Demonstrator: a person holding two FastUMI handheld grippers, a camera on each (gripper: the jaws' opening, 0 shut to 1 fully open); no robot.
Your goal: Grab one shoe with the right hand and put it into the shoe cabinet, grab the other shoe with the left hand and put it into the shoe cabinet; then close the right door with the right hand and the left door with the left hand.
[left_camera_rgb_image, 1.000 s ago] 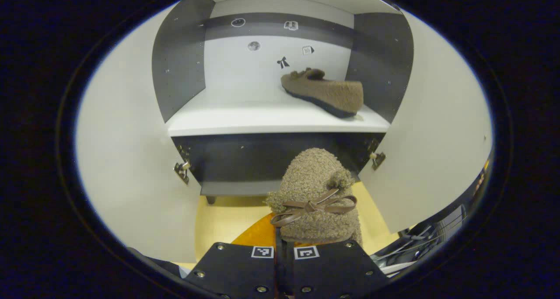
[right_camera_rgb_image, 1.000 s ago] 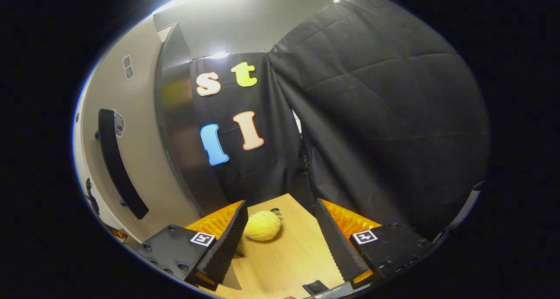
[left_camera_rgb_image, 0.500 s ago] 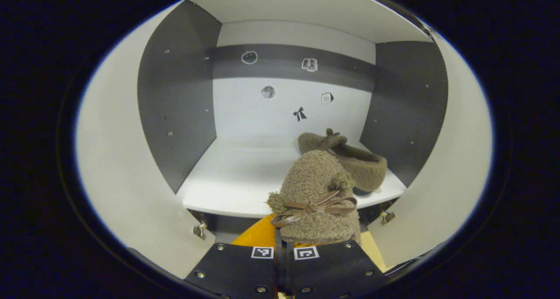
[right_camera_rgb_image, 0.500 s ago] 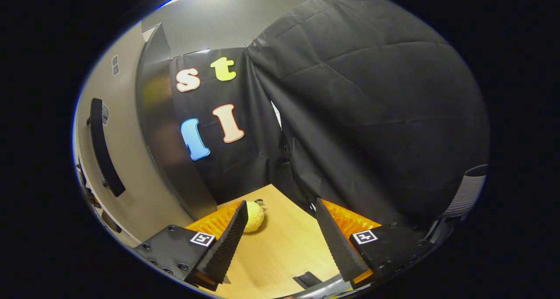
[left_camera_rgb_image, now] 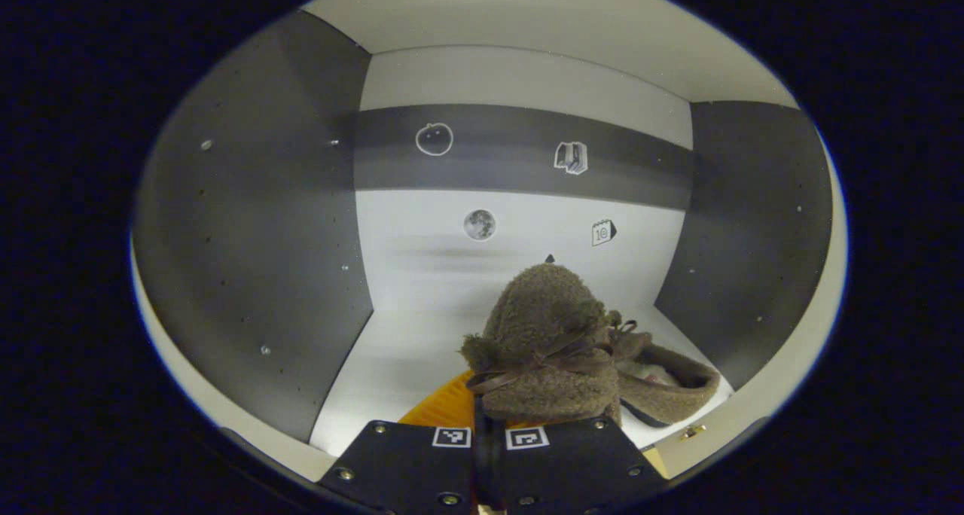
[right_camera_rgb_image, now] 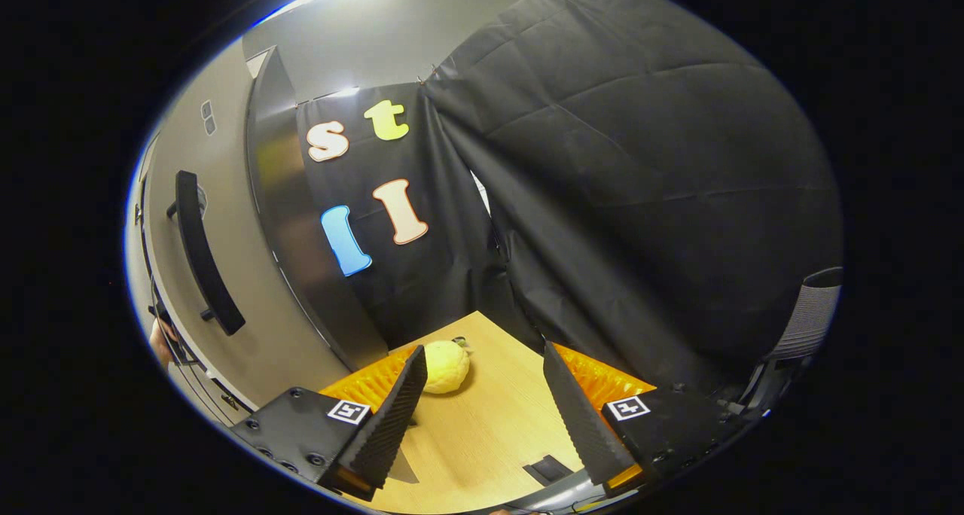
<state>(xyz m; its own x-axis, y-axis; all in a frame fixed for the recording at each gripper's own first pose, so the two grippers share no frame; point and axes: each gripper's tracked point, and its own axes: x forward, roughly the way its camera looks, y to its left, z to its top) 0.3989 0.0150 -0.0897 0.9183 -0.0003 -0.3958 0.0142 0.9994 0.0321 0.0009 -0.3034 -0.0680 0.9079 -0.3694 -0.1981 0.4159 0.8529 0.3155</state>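
Observation:
In the left gripper view, my left gripper (left_camera_rgb_image: 489, 436) is shut on a fuzzy brown shoe with a ribbon bow (left_camera_rgb_image: 544, 342), held inside the shoe cabinet above its white shelf (left_camera_rgb_image: 392, 364). The other brown shoe (left_camera_rgb_image: 666, 383) lies on the shelf just to the right, partly hidden behind the held one. In the right gripper view, my right gripper (right_camera_rgb_image: 482, 394) stands open with nothing between its fingers, above a wooden floor. The cabinet's right door (right_camera_rgb_image: 226, 304) with its black handle (right_camera_rgb_image: 203, 251) stands at the left of that view.
The cabinet has dark grey side walls (left_camera_rgb_image: 256, 259) and a back panel with small stickers (left_camera_rgb_image: 482, 223). A yellow round fruit (right_camera_rgb_image: 446, 366) lies on the wooden floor (right_camera_rgb_image: 489, 425) by the cabinet's corner. A small black piece (right_camera_rgb_image: 547, 470) lies on the floor near my right gripper.
My left gripper has carried the shoe up and forward, from in front of the cabinet into the shelf space beside the other shoe. The right gripper has shifted only slightly and stays open.

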